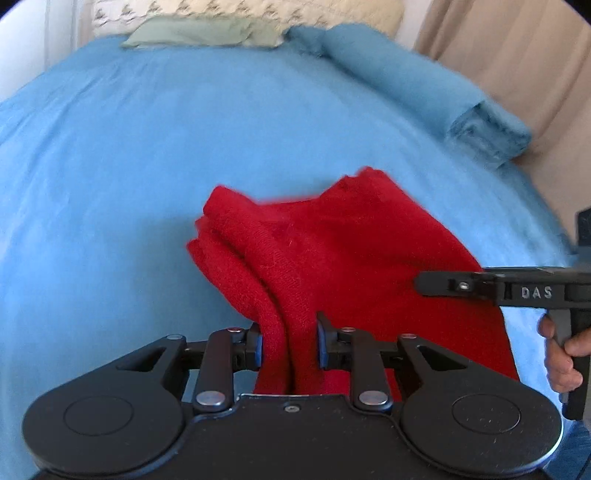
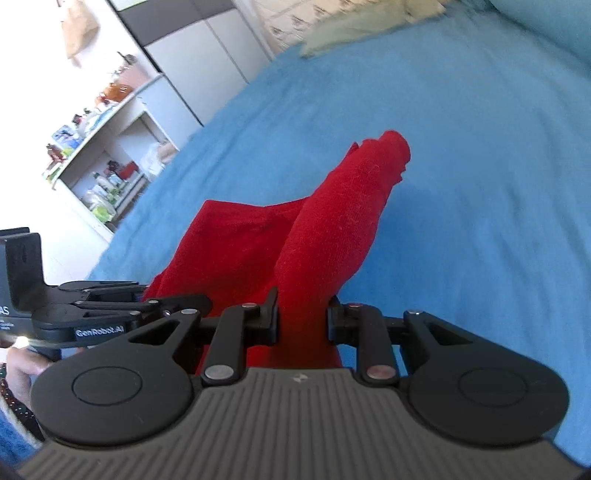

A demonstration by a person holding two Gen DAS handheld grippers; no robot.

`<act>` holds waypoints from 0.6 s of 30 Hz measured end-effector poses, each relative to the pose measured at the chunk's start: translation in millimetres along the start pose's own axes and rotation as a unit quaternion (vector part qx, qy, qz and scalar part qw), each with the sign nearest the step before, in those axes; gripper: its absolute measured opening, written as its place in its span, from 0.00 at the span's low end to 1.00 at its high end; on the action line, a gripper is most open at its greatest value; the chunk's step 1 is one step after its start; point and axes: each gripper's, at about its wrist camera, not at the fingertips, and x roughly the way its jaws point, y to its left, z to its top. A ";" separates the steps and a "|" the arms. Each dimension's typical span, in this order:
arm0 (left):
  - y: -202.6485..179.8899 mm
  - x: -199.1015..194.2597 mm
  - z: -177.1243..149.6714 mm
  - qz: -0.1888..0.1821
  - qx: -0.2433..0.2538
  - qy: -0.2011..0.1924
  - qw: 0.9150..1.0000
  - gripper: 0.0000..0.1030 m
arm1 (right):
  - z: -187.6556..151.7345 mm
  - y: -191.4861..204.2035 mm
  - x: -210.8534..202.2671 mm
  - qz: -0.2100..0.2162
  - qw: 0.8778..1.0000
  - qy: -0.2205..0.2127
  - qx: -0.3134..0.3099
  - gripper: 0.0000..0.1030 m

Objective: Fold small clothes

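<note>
1. Red knit garment (image 1: 332, 251): it lies bunched on the bed (image 1: 147, 147), near the edge closest to you. Part of it is spread flat; two thick folds rise from it toward your claws. Seen from the right wrist, one fold (image 2: 332, 221) stands up as a ridge ending in a rounded tip.

2. Your left claw (image 1: 290, 345): its fingers are closed down on a doubled fold of the red knit garment, with the blue pads (image 1: 259, 349) pressed against the cloth on both sides. The cloth fills the narrow gap between them.

3. Your right claw (image 2: 303, 321): it is clamped on the upright ridge of the garment, and the fabric is squeezed between the two black fingers. From the left wrist view it (image 1: 424, 284) enters from the right edge, side-on over the spread part of the garment, marked "DAS".

4. Your right hand (image 1: 563, 362): it is wrapped around the handle of that claw, at the right edge of the left wrist view.

5. Bed covering: a blue sheet, smooth around the garment.

6. Folded blue blanket (image 1: 424, 81): it lies along the far right side of the bed, well apart from the garment.

7. Pale green pillow (image 1: 199, 35): it rests at the head of the bed.

8. Open shelving (image 2: 103, 155): it stands beside the bed in the right wrist view, holding small blurred items.
</note>
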 end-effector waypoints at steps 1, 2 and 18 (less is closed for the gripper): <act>2.5 3.4 -2.9 0.010 -0.002 -0.005 1.000 0.47 | -10.4 -9.9 4.3 -0.007 1.000 0.001 0.000 0.41; 5.5 1.8 -7.0 0.014 -0.008 -0.011 1.000 0.54 | -19.5 -18.3 7.8 -0.017 1.000 0.001 -0.003 0.44; 46.3 -9.9 -50.3 0.126 -0.055 -0.033 0.990 0.88 | -70.5 -24.8 -6.7 -0.124 0.990 -0.056 -0.039 1.00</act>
